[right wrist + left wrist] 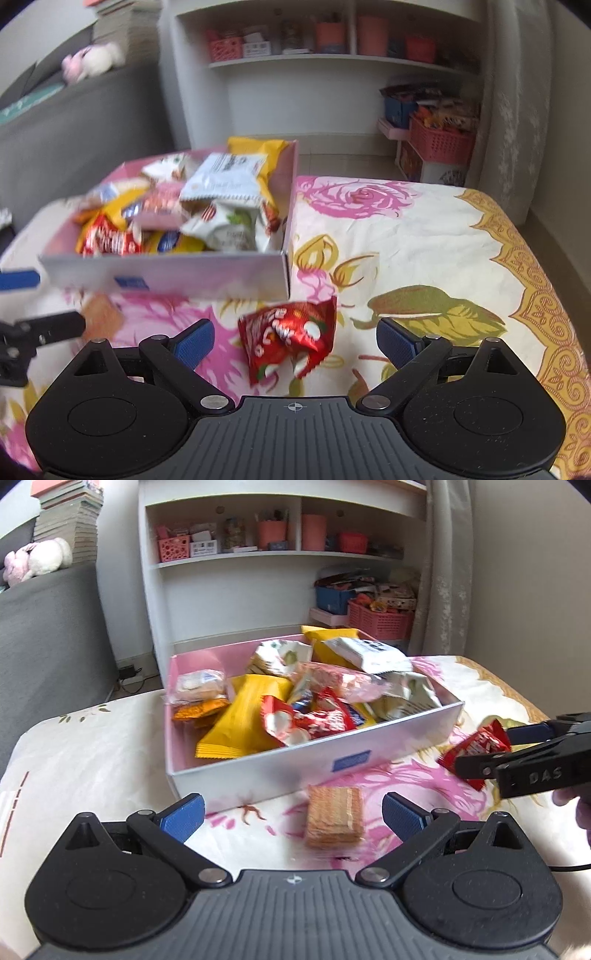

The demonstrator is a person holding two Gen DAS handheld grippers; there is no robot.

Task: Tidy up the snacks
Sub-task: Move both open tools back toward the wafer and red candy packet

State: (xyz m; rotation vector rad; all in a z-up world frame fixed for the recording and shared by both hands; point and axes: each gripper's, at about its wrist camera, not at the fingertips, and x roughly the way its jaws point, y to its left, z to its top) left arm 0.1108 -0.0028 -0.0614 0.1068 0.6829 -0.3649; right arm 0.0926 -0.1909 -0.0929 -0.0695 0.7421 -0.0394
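Snacks are mostly gathered already, judging by how things lie: only two pieces sit loose on the flowered cloth (424,236), both in the lower part of the frames. Nearest in the left wrist view, a wafer biscuit (334,821) lies between the spread fingers of the left gripper (293,814), untouched. In the right wrist view a red wrapper (291,338) lies low at centre between the wide-apart fingers of the right gripper (295,341), the pads not pressing on it — both grippers are released and hold nothing. Just beyond, mid-frame, the pink box (258,771) is heaped with yellow, white and red packets, so what seems left is lifting these two in. Writing is scarce and blurred: "DAS" reads on the right gripper's black body at the right edge of the left view — the blue label (351,760) on the box front and the wrapper print cannot be read. Farthest, at the top, stands a white shelf (258,557) with pink baskets.
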